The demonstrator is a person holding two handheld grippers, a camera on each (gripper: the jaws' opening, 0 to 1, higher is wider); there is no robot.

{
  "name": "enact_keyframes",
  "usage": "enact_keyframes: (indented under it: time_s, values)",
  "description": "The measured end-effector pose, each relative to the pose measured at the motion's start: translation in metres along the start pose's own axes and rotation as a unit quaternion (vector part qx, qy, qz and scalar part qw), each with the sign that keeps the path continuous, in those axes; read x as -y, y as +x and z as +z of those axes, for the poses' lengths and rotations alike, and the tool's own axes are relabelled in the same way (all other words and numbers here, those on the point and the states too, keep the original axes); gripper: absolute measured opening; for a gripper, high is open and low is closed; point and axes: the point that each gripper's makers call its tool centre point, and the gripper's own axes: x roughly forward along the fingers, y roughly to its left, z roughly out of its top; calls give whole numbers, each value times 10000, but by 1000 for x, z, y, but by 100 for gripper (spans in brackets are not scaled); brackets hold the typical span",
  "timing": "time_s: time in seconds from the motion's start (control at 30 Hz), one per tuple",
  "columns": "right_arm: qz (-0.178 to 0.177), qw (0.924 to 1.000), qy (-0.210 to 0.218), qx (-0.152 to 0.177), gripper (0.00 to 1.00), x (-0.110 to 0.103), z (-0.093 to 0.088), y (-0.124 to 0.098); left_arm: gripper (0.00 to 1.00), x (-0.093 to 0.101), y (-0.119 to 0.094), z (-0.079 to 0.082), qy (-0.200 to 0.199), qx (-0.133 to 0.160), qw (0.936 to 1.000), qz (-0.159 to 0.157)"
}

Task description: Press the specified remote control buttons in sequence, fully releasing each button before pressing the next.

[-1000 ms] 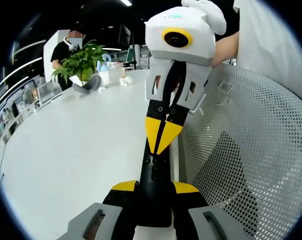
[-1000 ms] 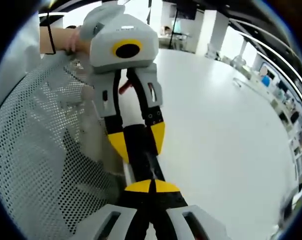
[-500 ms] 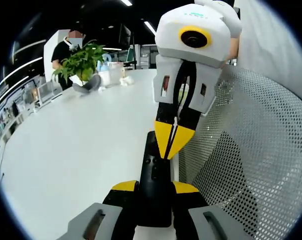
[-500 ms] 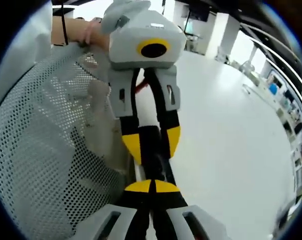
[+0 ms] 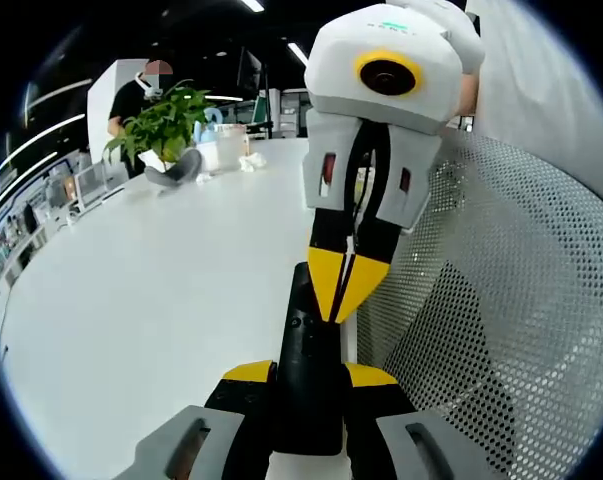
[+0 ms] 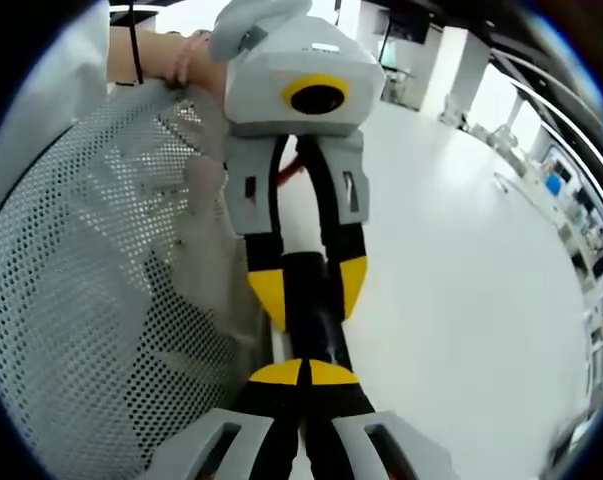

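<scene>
A black remote control (image 5: 301, 350) sticks out forward over the white table, and my left gripper (image 5: 309, 373) is shut on its near end, one yellow pad on each side. My right gripper (image 5: 337, 300) comes down from above with its yellow fingertips shut together. Their point rests on the remote's button face just ahead of my left jaws. In the right gripper view, my right gripper (image 6: 303, 372) is shut at the bottom. Facing it, the left gripper (image 6: 309, 290) clamps the remote (image 6: 316, 328).
A white mesh chair back (image 5: 501, 300) curves close along one side of both grippers (image 6: 91, 300). The white table (image 5: 151, 290) stretches away on the other side. A potted plant (image 5: 161, 125) and a person stand at its far end. A hand (image 6: 176, 55) holds the left gripper.
My right gripper's shut tips have slid along the remote towards my left jaws and stand closer to them. The left gripper still holds the remote the same way.
</scene>
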Motion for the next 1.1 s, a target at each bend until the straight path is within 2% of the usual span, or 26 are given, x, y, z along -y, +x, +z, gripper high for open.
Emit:
enact_keyframes:
  time_s: [0.3, 0.73, 1.0, 1.1]
  values:
    - [-38, 9997, -226, -71, 0, -2, 1, 2, 25, 0, 0, 0, 3, 1, 10000, -5]
    - [78, 9998, -157, -130, 0, -3, 2, 3, 25, 0, 0, 1, 5, 1, 10000, -8]
    - [-27, 9995, -288, -159, 0, -4, 2, 4, 25, 0, 0, 1, 7, 0, 10000, -9]
    - [-31, 9997, -207, -122, 0, -3, 2, 4, 25, 0, 0, 1, 9, -1, 10000, -9]
